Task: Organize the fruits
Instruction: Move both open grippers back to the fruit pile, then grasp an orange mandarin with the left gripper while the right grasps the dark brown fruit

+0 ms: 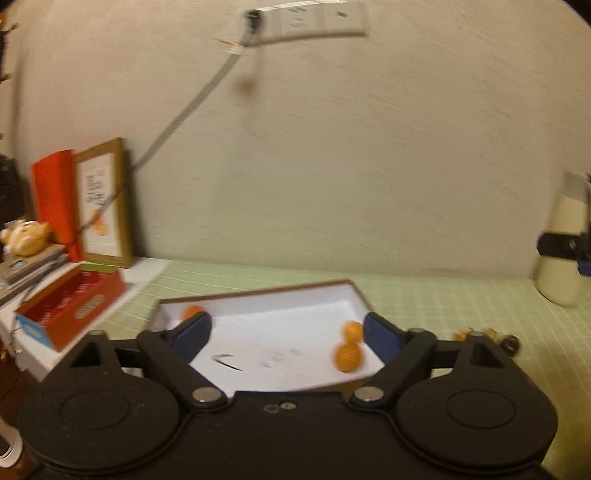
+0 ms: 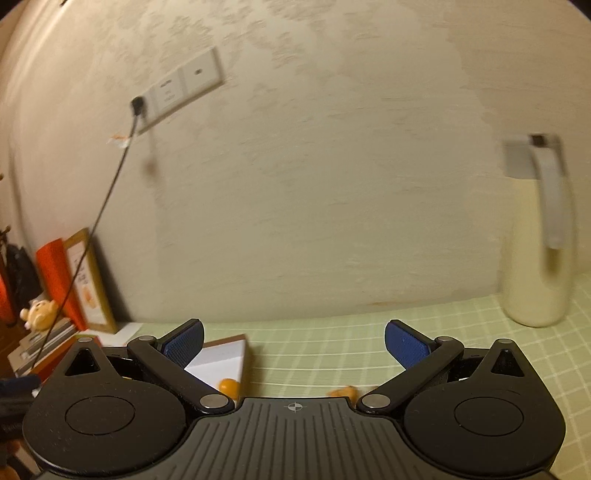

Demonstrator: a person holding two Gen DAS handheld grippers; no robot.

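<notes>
A shallow white box [image 1: 280, 306] with a brown rim lies on the green checked cloth. Three small orange fruits are in it: one at the back left [image 1: 192, 312] and two touching at the right [image 1: 348, 356]. My left gripper [image 1: 288, 330] hovers over the box, open, with nothing between its blue pads [image 1: 192, 334]. More small fruits [image 1: 465, 334] lie on the cloth to the right of the box. In the right wrist view my right gripper [image 2: 295, 341] is open wide and empty. Below it show a corner of the box [image 2: 225, 358], one fruit inside [image 2: 228, 386], and one on the cloth [image 2: 343, 392].
A cream bottle [image 1: 557, 258] [image 2: 535, 258] stands at the right by the wall. At the left are a red tissue box [image 1: 70, 310], a framed picture [image 1: 103, 206], an orange-red book [image 1: 55, 199] and a plush toy [image 1: 26, 236]. A cable [image 1: 192, 107] hangs from a wall socket [image 1: 314, 18].
</notes>
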